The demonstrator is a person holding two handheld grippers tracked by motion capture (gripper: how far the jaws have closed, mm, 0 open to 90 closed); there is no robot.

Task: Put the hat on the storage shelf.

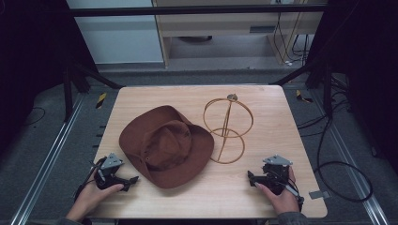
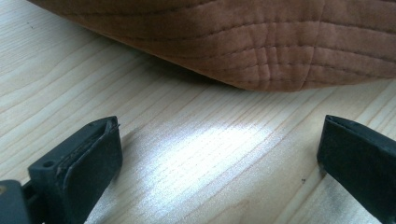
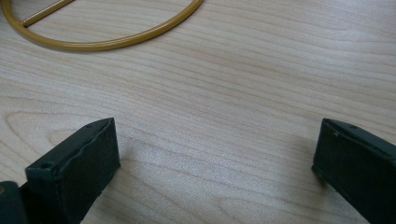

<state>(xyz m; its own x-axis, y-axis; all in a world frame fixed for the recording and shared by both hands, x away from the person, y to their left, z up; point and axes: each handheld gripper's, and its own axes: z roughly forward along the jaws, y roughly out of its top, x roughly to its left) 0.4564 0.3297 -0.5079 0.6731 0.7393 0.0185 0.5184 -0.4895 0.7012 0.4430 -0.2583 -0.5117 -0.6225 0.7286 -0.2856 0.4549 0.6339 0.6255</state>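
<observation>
Dark framing and grey floor surround a light wooden table (image 1: pixel 263 197) at the centre of the high view. On it, left of centre, lies a brown wide-brimmed hat (image 1: pixel 165 144), crown up, brim flat on the wood. Just right of it stands a gold wire hat stand (image 1: pixel 227 129): a ring base on the table, a slanted rod, and an upper hoop, its base touching or nearly touching the brim.

At lower left, a hand (image 1: pixel 89 197) holds the left gripper (image 1: pixel 133 178), resting on the table near the brim's lower edge. Its jaws are spread wide with bare wood between them; in the left gripper view the brim (image 2: pixel 261 42) lies just ahead.

At lower right, another hand (image 1: pixel 280 197) holds the right gripper (image 1: pixel 249 176), jaws likewise spread apart over bare wood. The stand's ring base (image 3: pixel 107 39) crosses the upper left of the right gripper view.
</observation>
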